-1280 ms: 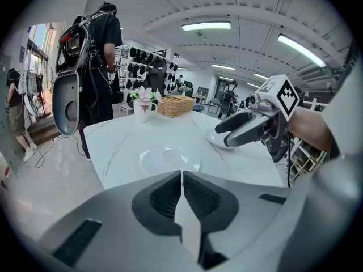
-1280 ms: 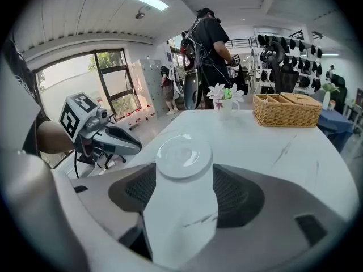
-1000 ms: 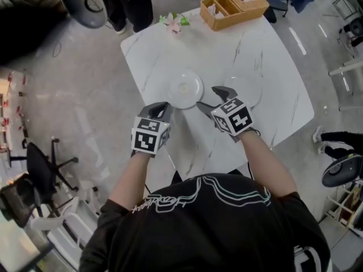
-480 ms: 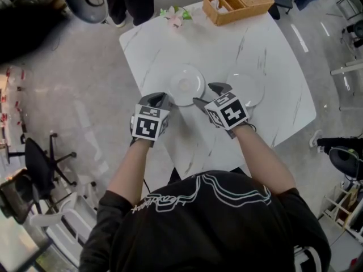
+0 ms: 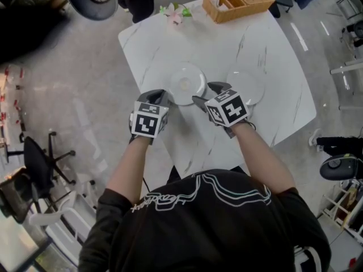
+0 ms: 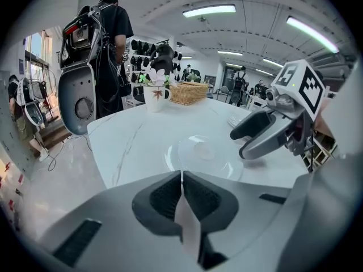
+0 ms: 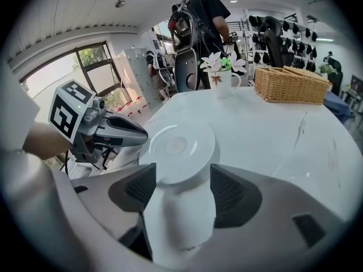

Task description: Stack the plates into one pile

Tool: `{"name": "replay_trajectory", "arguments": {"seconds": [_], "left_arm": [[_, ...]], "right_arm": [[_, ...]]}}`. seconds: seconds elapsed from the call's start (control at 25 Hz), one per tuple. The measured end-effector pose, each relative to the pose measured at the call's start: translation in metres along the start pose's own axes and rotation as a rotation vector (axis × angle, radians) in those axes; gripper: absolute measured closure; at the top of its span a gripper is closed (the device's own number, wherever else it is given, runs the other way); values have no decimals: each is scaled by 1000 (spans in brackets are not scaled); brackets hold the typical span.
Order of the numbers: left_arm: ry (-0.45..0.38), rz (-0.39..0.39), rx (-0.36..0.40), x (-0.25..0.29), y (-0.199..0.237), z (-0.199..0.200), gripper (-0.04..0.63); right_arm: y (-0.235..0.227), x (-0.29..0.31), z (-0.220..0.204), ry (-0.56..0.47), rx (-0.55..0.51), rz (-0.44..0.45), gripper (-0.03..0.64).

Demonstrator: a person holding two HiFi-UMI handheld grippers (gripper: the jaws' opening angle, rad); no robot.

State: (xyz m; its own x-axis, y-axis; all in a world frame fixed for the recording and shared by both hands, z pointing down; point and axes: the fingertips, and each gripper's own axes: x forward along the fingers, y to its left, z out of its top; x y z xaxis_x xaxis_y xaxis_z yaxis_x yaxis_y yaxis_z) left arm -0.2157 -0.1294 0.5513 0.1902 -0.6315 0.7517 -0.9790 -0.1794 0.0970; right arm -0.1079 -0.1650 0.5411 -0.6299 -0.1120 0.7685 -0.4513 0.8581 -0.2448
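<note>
Over the counter's point(image 5: 255, 44) near side, right tongs point(image 5: 207, 93) gape at a plate point(image 5: 186, 84), left tongs point(image 5: 159, 97) pinched empty; a shallow bite risks slipping.

Table point(image 5: 272, 67) was white marble-look slab, grey veins, smooth, glossy, caught ceiling lights. Left plate point(image 5: 186, 84) and right plate point(image 5: 249, 86) were white, glazed, shiny, ceramic by look. Basket point(image 5: 238, 1) was tan woven wicker, rough. Mug point(image 7: 224, 78) white, glossy. Left gripper point(image 5: 159, 95) and right gripper point(image 5: 208, 93) had grey matt plastic shells; pads point(image 7: 139, 187) dark, ribbed, rubbery. Shirt point(image 5: 215, 231) was black cloth. Floor point(image 5: 74, 95) grey, smooth, slight sheen
</note>
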Motion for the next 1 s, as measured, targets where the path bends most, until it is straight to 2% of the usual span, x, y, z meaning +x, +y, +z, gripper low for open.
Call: {"name": "replay_trajectory", "arguments": {"seconds": [0.2, 0.36, 0.44, 0.52, 0.68, 1.0], "left_arm": [[37, -11, 12, 4, -2, -7, 563], [36, -6, 26, 5, -3, -8, 563], [33, -2, 30, 5, -3, -8, 563], [31, 1, 34, 5, -3, -8, 563], [32, 8, 40, 4, -4, -9, 563], [40, 18, 54, 3, -6, -9, 563]], "right_arm": [[3, 1, -1, -1, 33, 26, 307], [9, 2, 1, -12, 93, 71, 310], [12, 2, 1, -17, 139, 104, 345], [13, 2, 2, -22, 194, 129, 410], [13, 1, 1, -40, 327, 167, 500], [8, -1, 4, -144, 659, 260, 554]]}}
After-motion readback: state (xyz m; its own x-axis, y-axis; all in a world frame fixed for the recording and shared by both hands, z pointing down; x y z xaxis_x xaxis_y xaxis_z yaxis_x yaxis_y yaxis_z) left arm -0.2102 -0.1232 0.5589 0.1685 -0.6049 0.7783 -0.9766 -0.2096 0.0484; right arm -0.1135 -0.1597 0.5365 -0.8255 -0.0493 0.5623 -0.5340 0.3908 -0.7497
